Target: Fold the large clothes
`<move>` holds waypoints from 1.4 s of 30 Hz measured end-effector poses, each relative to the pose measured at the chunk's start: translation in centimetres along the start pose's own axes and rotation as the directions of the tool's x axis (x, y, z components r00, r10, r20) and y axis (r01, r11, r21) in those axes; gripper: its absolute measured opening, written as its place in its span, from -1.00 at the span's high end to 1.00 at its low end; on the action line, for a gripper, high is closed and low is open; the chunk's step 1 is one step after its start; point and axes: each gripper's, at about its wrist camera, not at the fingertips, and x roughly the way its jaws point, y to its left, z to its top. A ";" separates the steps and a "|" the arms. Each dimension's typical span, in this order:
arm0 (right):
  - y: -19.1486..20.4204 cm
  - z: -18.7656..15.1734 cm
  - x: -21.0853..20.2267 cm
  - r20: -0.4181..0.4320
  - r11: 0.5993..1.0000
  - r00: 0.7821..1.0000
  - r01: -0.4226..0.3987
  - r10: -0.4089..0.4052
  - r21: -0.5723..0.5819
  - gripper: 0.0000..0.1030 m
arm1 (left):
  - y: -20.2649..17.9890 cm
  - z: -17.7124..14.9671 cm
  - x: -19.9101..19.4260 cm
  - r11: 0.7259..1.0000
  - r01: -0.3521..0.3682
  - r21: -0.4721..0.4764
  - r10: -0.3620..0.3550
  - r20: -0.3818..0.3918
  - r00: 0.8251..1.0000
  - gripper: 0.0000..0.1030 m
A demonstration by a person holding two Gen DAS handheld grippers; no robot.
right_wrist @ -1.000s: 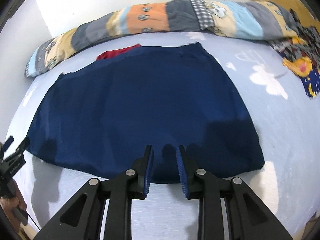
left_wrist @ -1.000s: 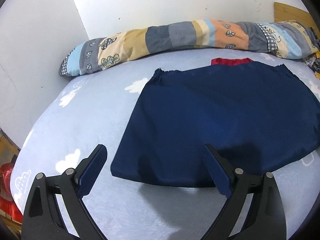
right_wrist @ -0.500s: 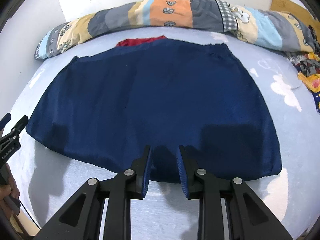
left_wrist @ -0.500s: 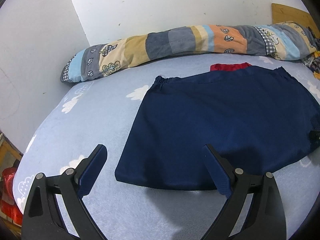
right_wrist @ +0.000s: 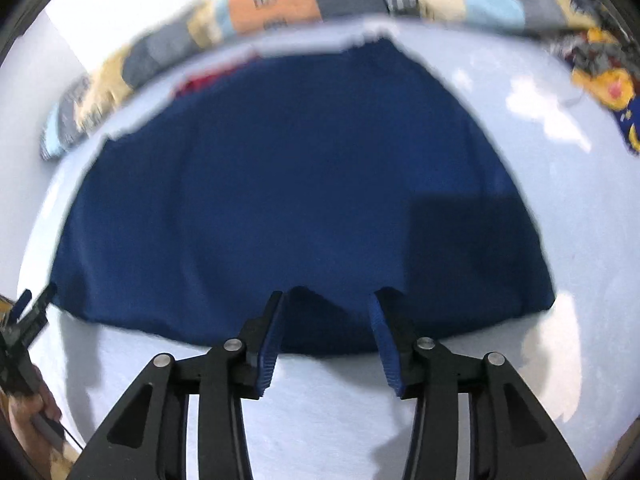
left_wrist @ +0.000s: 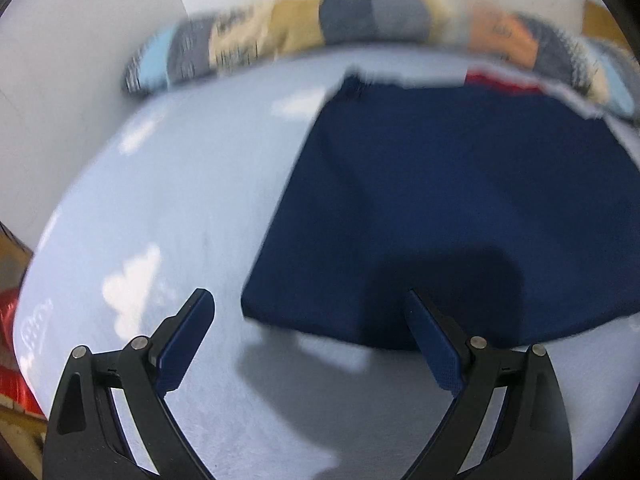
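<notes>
A navy blue garment lies flat on the pale blue bed sheet, with a bit of red cloth showing at its far edge. My left gripper is wide open just above the garment's near left corner; nothing is between its fingers. My right gripper hangs over the near hem at the middle, its jaws opening and holding nothing. The left gripper also shows at the left edge of the right wrist view, held by a hand.
A long patchwork bolster lies along the white wall behind the garment. Patterned cloth sits at the far right of the bed. A red object lies beyond the bed's left edge.
Both grippers have sunk closer to the garment's near hem. The right gripper's jaws have spread from nearly shut to clearly apart. The left gripper stays wide open.
</notes>
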 end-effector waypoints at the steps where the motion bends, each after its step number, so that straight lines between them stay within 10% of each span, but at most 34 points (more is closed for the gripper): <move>1: -0.2 0.0 -0.3 0.004 1.000 1.000 -0.012 0.012 0.005 0.13 | 0.3 -0.3 0.7 1.000 0.012 -0.007 -0.012 -0.025 1.000 -0.89; 11: -8.4 -1.4 -4.8 0.116 0.910 0.977 -0.207 0.177 0.359 0.09 | 7.6 -0.5 0.3 0.890 0.264 -0.371 -0.300 -0.040 0.953 -0.87; 22: -14.6 -5.0 -1.8 0.169 0.629 0.911 -0.384 0.375 0.676 0.08 | 7.4 -1.1 2.3 0.782 0.388 -0.488 -0.464 -0.040 0.885 -0.53; 32: -14.8 -1.9 0.9 0.364 0.604 0.860 -0.511 0.358 0.611 0.08 | 5.6 1.9 5.0 0.772 0.417 -0.479 -0.444 0.061 0.894 -0.83; 34: -14.5 -1.1 1.6 0.403 0.591 0.832 -0.555 0.381 0.585 0.38 | 5.3 2.5 5.3 0.757 0.435 -0.488 -0.449 0.096 0.889 -0.91; 36: -13.8 -0.1 2.3 0.373 0.617 0.847 -0.531 0.378 0.581 0.75 | 5.1 3.0 5.2 0.760 0.433 -0.485 -0.435 0.117 0.893 -0.66; 37: -13.4 0.1 2.3 0.372 0.631 0.853 -0.521 0.365 0.575 0.78 | 5.2 3.4 5.1 0.770 0.413 -0.485 -0.412 0.115 0.904 0.37; 38: -13.4 0.2 2.1 0.375 0.637 0.854 -0.519 0.360 0.570 0.80 | 5.3 3.5 5.3 0.754 0.433 -0.493 -0.435 0.118 0.892 0.74; 42: -12.8 0.7 0.4 0.398 0.663 0.849 -0.522 0.347 0.536 0.87 | 5.1 3.7 3.8 0.769 0.421 -0.481 -0.418 0.120 0.900 0.81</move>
